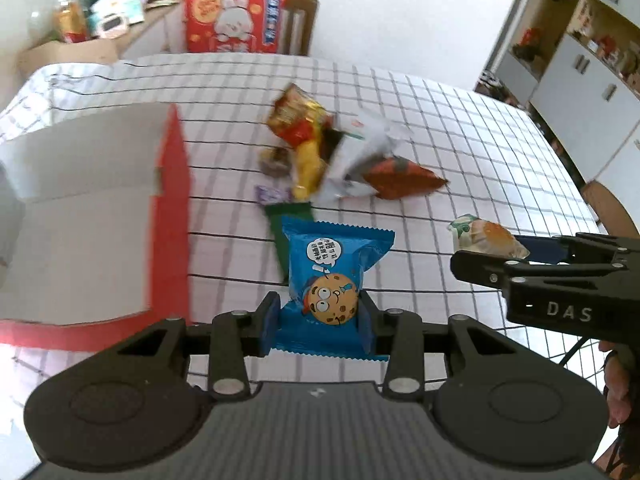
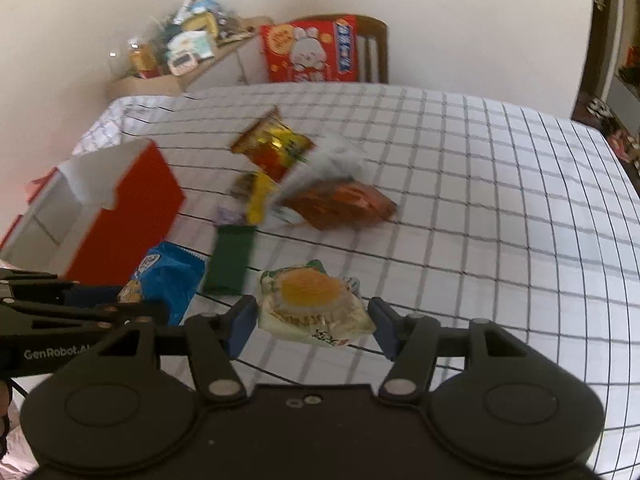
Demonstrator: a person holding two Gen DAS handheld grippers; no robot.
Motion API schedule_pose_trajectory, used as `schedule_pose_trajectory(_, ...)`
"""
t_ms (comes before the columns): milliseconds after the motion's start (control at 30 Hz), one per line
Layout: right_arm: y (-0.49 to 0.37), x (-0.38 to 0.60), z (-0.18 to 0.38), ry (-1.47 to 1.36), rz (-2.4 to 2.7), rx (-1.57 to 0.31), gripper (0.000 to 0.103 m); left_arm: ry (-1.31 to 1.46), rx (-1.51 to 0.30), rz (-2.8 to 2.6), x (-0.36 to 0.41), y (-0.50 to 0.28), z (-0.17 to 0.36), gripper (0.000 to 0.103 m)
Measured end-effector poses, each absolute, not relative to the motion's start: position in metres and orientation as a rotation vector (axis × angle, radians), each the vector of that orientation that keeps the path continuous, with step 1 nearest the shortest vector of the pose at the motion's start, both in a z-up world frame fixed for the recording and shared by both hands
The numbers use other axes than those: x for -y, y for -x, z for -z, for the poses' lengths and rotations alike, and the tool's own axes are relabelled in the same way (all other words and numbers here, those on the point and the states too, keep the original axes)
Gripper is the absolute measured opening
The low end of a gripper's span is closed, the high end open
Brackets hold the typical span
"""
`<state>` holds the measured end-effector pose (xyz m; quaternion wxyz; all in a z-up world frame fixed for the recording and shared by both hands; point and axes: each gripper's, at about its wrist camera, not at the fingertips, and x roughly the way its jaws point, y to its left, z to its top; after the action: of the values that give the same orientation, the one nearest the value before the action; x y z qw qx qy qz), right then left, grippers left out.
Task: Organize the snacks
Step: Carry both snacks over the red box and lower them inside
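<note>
My left gripper (image 1: 320, 320) is shut on a blue cookie packet (image 1: 332, 276), held up off the checked tablecloth (image 1: 460, 140). My right gripper (image 2: 312, 326) is shut on a pale packet with an orange-yellow picture (image 2: 312, 304), also lifted. Each shows in the other's view: the right gripper (image 1: 500, 254) with its packet (image 1: 484, 238), the left gripper (image 2: 132, 300) with the blue packet (image 2: 168, 280). An open red box with a white inside (image 1: 80, 220) (image 2: 120, 216) stands to the left. A pile of mixed snack packets (image 1: 320, 148) (image 2: 300, 176) lies mid-table, a green packet (image 1: 288, 220) (image 2: 230, 264) nearest.
Behind the table a chair carries a big red snack bag (image 1: 236, 20) (image 2: 310, 50). A cluttered side shelf (image 1: 100, 12) (image 2: 180, 48) fills the back left corner. White cabinets (image 1: 580, 60) stand at the right. A person's hand (image 1: 620, 380) grips the right tool.
</note>
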<state>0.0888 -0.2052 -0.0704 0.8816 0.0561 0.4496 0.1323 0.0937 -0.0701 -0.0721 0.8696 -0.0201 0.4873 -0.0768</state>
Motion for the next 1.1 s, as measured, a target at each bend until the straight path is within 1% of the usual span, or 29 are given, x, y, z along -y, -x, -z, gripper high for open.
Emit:
schedule_pose_trajectory(267,-0.091,0.153,0.038,-0.083,-0.382,-0.887,0.06,0.09,-0.978,0.072,0.021,-0.081,0.045,0.039)
schedule_pose_trajectory(567,-0.099,0.085,0.018,-0.035,-0.489,-0.857,0.06,0.107,-0.924,-0.022,-0.035,-0.076,0.021,0.039)
schedule_pose_trajectory(833,-0.109,0.033,0.012,0.002,-0.541,-0.842,0.06,0.12,-0.923,-0.12,-0.089,-0.082,0.017,0.039)
schedule_pose_trajectory(1100,-0.13,-0.02,0.025,0.046,-0.555,-0.869,0.061,0.11,-0.966,-0.193,-0.137,-0.1,0.028,0.039)
